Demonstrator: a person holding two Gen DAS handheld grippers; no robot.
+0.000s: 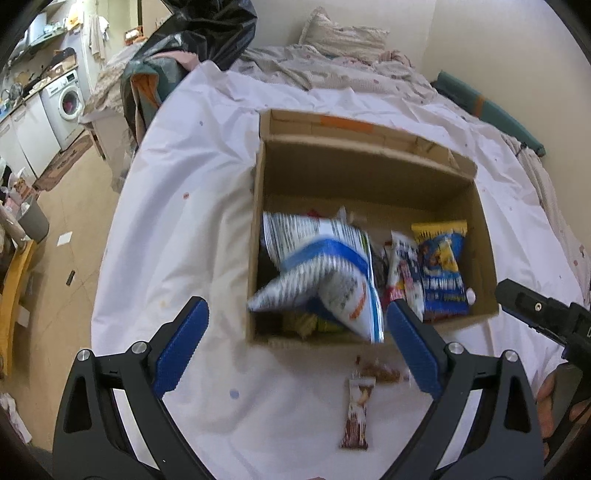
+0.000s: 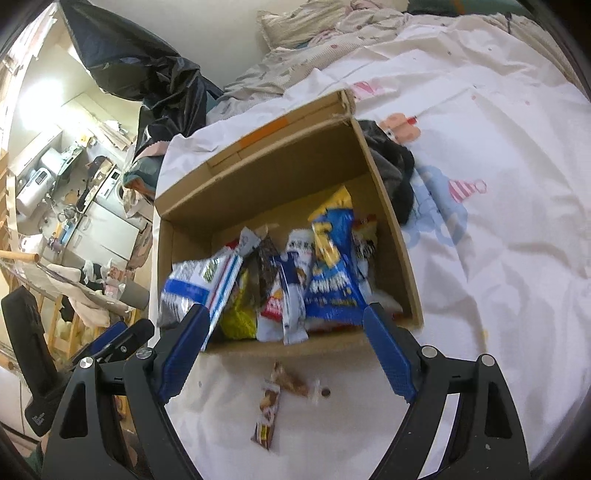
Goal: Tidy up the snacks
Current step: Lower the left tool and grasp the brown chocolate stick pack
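An open cardboard box (image 1: 369, 166) (image 2: 266, 173) sits on a white bedsheet and holds several snack packets. A blurred white-and-blue bag (image 1: 325, 273) (image 2: 199, 288) lies at the box's left side, over its near rim. A blue-and-yellow packet (image 1: 443, 273) (image 2: 332, 273) stands at the right. A brown snack bar (image 1: 356, 413) (image 2: 267, 410) and a small clear packet of brown pieces (image 1: 380, 371) (image 2: 291, 380) lie on the sheet in front of the box. My left gripper (image 1: 295, 343) is open and empty above them. My right gripper (image 2: 284, 343) is open and empty too.
A dark cloth (image 2: 391, 173) lies against the box's right wall. A black plastic bag (image 1: 207, 33) and rumpled bedding (image 1: 332, 62) are behind the box. The bed's left edge drops to the floor (image 1: 74, 221). The right gripper's body (image 1: 546, 314) shows at the right.
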